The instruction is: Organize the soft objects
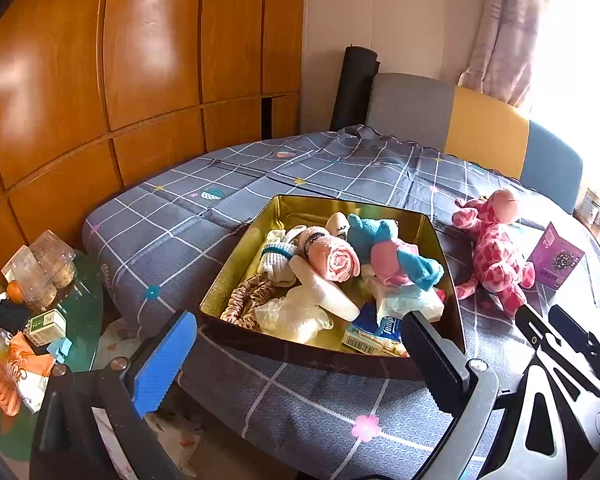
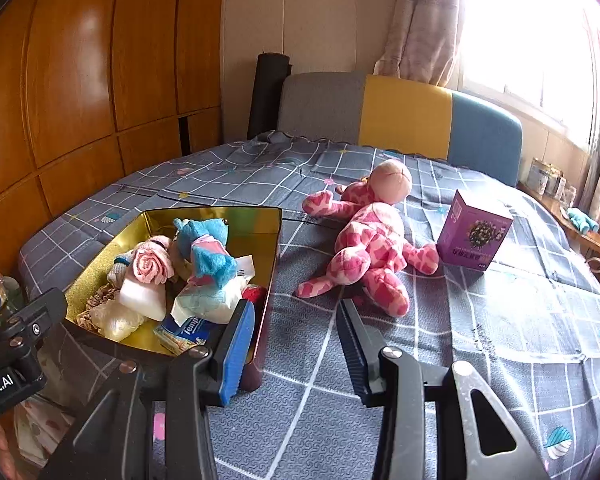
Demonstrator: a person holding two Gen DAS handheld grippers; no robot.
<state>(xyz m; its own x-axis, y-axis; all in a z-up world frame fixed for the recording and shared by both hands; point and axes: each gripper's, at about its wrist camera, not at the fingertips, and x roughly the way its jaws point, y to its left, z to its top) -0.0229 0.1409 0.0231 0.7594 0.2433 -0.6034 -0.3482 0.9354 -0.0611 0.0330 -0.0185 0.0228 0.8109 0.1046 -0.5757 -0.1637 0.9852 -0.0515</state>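
A gold-lined tin box (image 1: pixel 288 208) (image 2: pixel 260 216) sits on the bed near its front edge. It holds a blue and pink plush (image 1: pixel 392 252) (image 2: pixel 208 248), a rolled pink towel (image 1: pixel 336 258) (image 2: pixel 150 264), socks, a scrunchie (image 1: pixel 248 300), tissue packs and a plastic bag. A pink giraffe plush (image 1: pixel 492 252) (image 2: pixel 372 248) lies on the bed to the right of the box. My left gripper (image 1: pixel 300 356) is open and empty in front of the box. My right gripper (image 2: pixel 296 340) is open and empty, near the box's right front corner, short of the giraffe.
A purple carton (image 1: pixel 556 256) (image 2: pixel 474 236) stands right of the giraffe. A green glass side table (image 1: pixel 84 308) with jars and packets is at the left. Wooden wardrobe (image 1: pixel 100 80) behind, headboard (image 2: pixel 404 112) at the back, window sill with jars (image 2: pixel 548 176) at the right.
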